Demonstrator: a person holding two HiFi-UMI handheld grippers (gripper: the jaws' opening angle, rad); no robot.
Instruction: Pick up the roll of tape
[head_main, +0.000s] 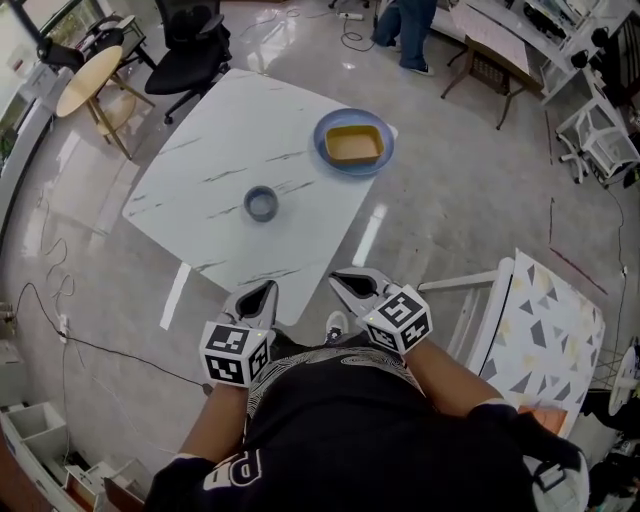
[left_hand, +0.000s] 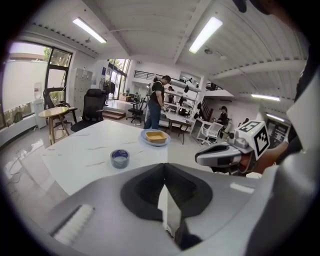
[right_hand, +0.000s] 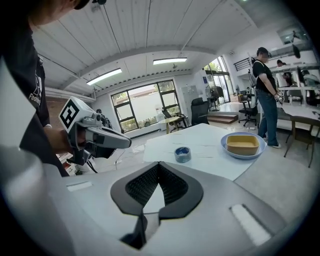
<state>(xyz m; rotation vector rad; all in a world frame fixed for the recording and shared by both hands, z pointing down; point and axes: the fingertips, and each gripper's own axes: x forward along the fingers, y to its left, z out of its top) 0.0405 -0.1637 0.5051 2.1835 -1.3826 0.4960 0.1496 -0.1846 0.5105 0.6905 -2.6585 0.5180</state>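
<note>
Head view: the tape (head_main: 261, 204) is seen lying flat, hole up, near the middle of the white table (head_main: 200, 160). A plate (head_main: 321, 130) carrying a yellow dish (head_main: 353, 145) is noted beyond the tape and to its right, well apart from it. Nothing else is seen close to the tape.

Step in hand, as judged: the approach, with the reach not yet begun.

- One claw should be spread before it is brought down, not over the roll.
- The tape is best met from above. One jaw can be set in the hole and one outside the wall, or both can be set across the whole ring if the spread allows.
- The table top looks glossy, so the roll may be pushed aside by a one-sided touch. The jaws should be lowered square and closed evenly.
- A straight lift is advised once the grip is felt firm.

Left claw (head_main: 262, 297): tips pressed together, nothing between them and nothing touched. It is held short of the tape, off the table's near corner.

Right claw (head_main: 345, 284): tips likewise met and empty, also held short of the tape and clear of the table.

In the gripper views the tape is seen ahead, past the closed tips. It lies a little left of the left claw's line and a little right of the right claw's.
</note>
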